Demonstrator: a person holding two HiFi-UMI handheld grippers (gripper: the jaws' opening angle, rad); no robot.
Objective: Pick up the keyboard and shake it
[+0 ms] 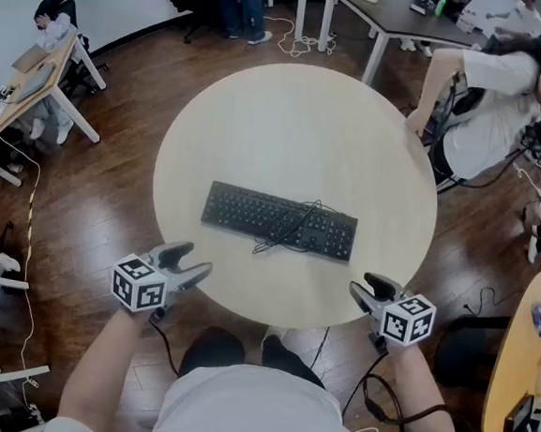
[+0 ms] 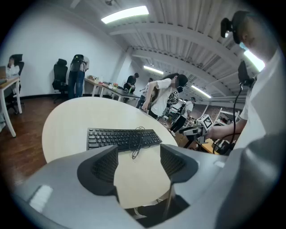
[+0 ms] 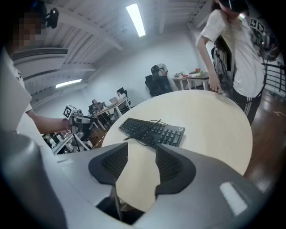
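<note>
At the bench's near edge, left tool and right tool gape empty; keyboard untouched; next, reach for its ends.

Open tabletop around keyboard, cable draped over keys

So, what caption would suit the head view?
Left gripper and right gripper, both open, hover at a round table's near edge, facing an untouched black keyboard.
</note>
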